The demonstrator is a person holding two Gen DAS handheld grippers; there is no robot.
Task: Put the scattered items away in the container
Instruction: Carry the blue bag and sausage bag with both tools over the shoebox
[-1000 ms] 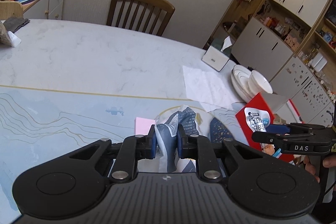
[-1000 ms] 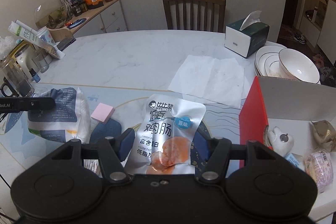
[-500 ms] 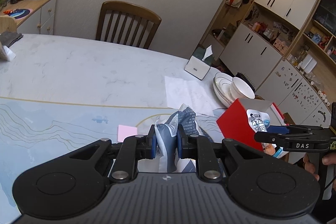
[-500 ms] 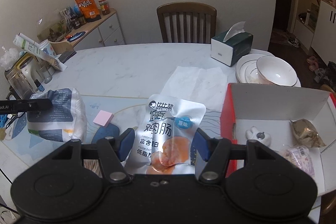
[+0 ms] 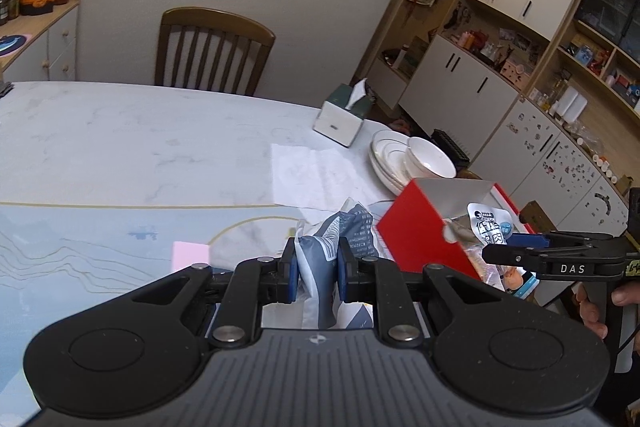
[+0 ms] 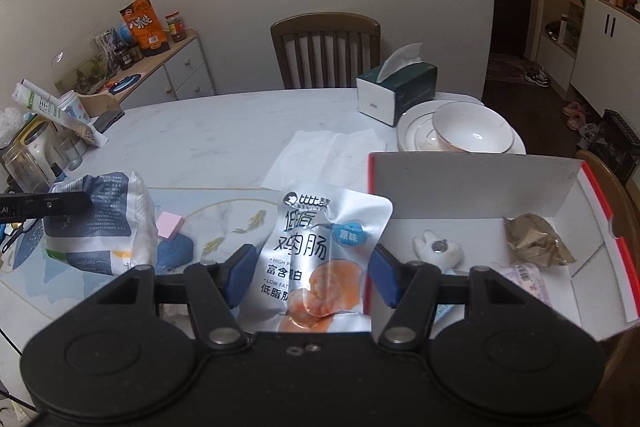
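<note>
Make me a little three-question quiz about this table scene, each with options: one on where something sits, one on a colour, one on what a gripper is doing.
1. Where does the white bowl sit?
A. on the stacked plates
B. inside the box
C. on the chair

2. What colour is the outside of the box?
A. green
B. red
C. yellow

3. What is the right gripper doing?
A. standing open and empty
B. holding a silver sausage packet
C. gripping a tissue

Answers: 1 A, the bowl rests on the plates beside the tissue box. 2 B, its outer wall shows red in the left wrist view. 3 B, the packet is held between its blue pads.
</note>
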